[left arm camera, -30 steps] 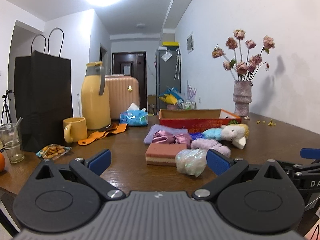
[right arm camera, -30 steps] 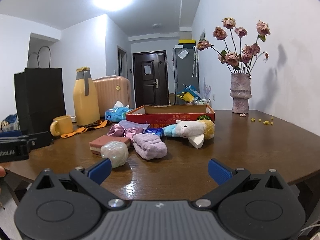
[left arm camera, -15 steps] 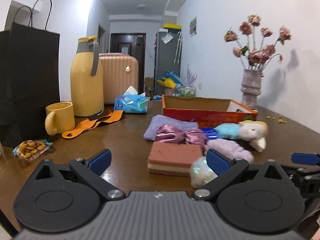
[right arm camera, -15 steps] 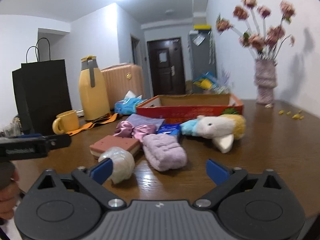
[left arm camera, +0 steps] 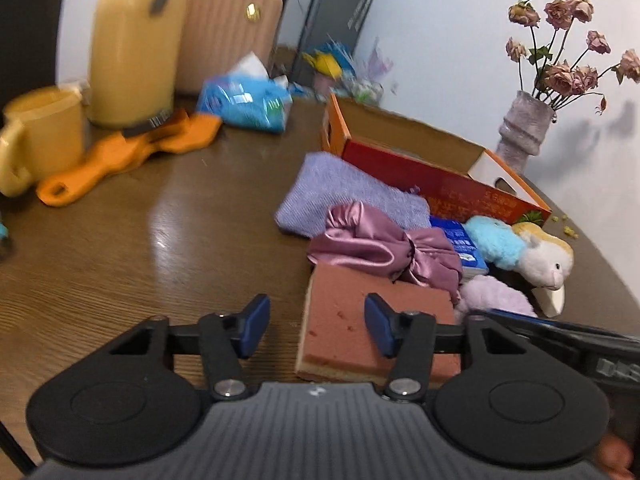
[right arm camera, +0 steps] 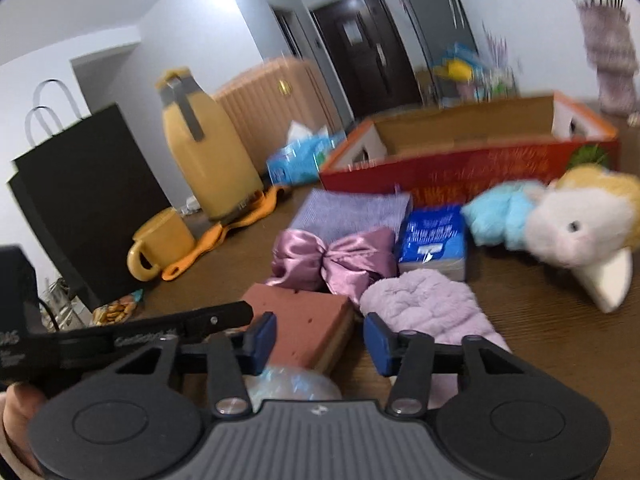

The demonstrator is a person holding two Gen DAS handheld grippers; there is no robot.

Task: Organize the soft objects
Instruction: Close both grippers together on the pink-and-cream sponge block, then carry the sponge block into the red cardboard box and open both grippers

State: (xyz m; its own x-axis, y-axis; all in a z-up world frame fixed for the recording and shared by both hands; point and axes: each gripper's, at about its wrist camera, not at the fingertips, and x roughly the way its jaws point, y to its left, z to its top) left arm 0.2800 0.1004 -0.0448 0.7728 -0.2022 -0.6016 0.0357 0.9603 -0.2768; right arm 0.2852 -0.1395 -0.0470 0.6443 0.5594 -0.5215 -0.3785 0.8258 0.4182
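Observation:
A pile of soft things lies on the brown table in front of a red cardboard box: a pink sponge block, a satin bow, a folded purple cloth, a lilac fluffy piece and a plush toy. My left gripper hovers over the sponge's left edge, jaws closing, pads not pressing it. My right gripper is closing too, with the sponge's near corner and a shiny iridescent ball showing between its fingers, neither gripped.
A blue packet lies among the soft things. To the left stand a yellow jug, a yellow mug, an orange strap, a tissue pack and a black bag. A vase stands far right.
Both grippers have moved in over the pile and tipped downward. Both pairs of jaws have narrowed from wide open. The iridescent ball now sits under the right gripper.

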